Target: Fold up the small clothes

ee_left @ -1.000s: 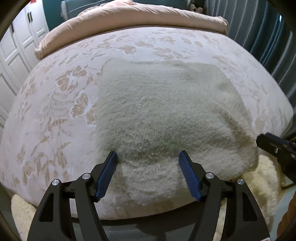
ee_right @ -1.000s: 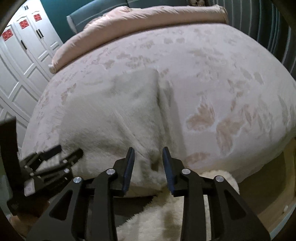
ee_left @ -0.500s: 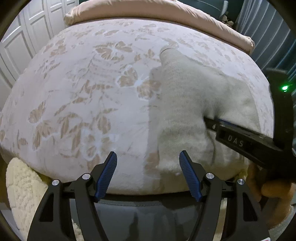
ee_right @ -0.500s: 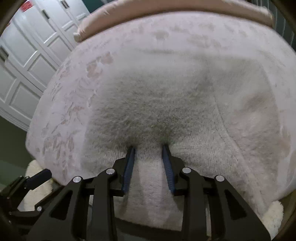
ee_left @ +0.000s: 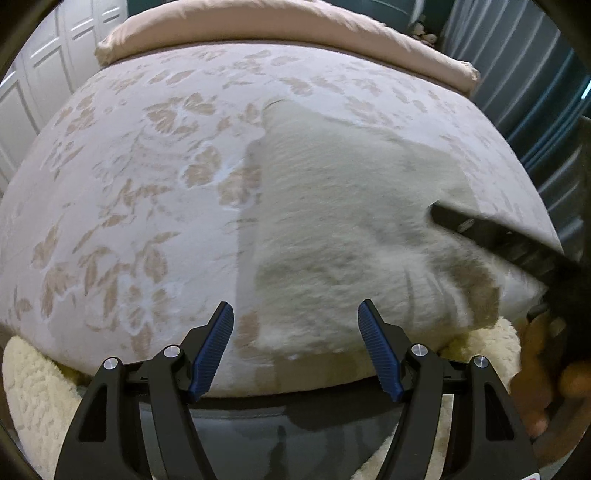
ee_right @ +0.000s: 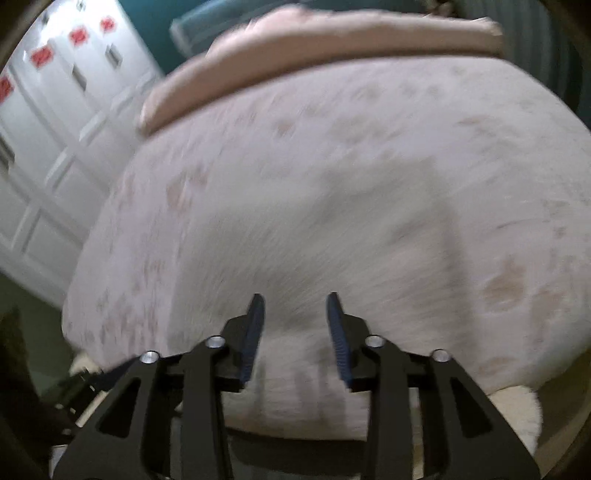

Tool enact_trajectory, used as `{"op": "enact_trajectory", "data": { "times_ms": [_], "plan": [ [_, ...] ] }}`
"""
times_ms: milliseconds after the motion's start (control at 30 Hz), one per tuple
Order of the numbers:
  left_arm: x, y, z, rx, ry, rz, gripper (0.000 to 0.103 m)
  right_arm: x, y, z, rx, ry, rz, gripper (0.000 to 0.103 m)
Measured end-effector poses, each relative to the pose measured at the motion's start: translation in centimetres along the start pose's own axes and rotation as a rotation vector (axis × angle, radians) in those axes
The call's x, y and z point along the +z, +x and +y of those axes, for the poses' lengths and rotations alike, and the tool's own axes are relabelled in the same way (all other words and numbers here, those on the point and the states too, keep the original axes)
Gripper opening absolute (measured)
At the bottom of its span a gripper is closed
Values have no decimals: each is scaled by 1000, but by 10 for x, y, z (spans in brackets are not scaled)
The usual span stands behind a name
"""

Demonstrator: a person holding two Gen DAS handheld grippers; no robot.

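A cream fuzzy knit garment lies folded on the floral bedspread, near the bed's front edge. My left gripper is open and empty, its jaws wide apart just in front of the garment's near left corner. My right gripper is open with a narrower gap; the blurred right wrist view shows the garment lying beyond and beneath its tips. The right gripper's black body shows in the left wrist view, resting over the garment's right side.
A pink folded duvet lies along the head of the bed. White wardrobe doors stand at the left. A cream fluffy rug lies on the floor by the bed's front edge. Dark curtains hang at the right.
My left gripper swung left off the garment, then back partway right. My right gripper moved onto the garment's near edge, then shifted; its view is now motion-blurred.
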State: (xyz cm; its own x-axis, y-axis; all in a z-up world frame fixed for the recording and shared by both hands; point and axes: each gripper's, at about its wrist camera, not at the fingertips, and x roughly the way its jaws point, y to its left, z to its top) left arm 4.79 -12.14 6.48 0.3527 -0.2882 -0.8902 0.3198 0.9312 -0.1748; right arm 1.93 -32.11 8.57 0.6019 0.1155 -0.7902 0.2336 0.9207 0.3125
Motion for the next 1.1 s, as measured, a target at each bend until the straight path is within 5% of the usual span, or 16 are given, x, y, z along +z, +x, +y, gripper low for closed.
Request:
{"op": "enact_trajectory", "data": {
  "times_ms": [100,200,233,333,500,600,733,800,867,1100],
  "plan": [
    [6,6,-11,-6,10,3,69,8,-4,-44,-90,87,-17,50],
    [16,13,-23,-19,19,1,68,8,14,-74,-75,164,29,50],
    [18,14,-28,-16,27,-3,69,8,25,-79,-37,177,51,48],
    [25,22,-40,15,54,-5,69,12,44,-79,-14,156,91,18],
    [36,25,-45,33,59,-29,72,34,13,-69,7,105,-44,16],
    [38,33,-47,44,59,-33,73,20,56,-82,-77,103,78,17],
    [39,36,-52,74,94,-39,78,16,50,-76,-89,85,55,25],
    [42,30,-45,61,72,-48,78,16,35,-76,-92,92,23,39],
    [45,24,-35,59,33,-67,79,10,22,-77,-106,86,-7,67],
    [54,47,3,30,-97,9,83,-8,42,-95,-52,163,61,74]
  ]
}}
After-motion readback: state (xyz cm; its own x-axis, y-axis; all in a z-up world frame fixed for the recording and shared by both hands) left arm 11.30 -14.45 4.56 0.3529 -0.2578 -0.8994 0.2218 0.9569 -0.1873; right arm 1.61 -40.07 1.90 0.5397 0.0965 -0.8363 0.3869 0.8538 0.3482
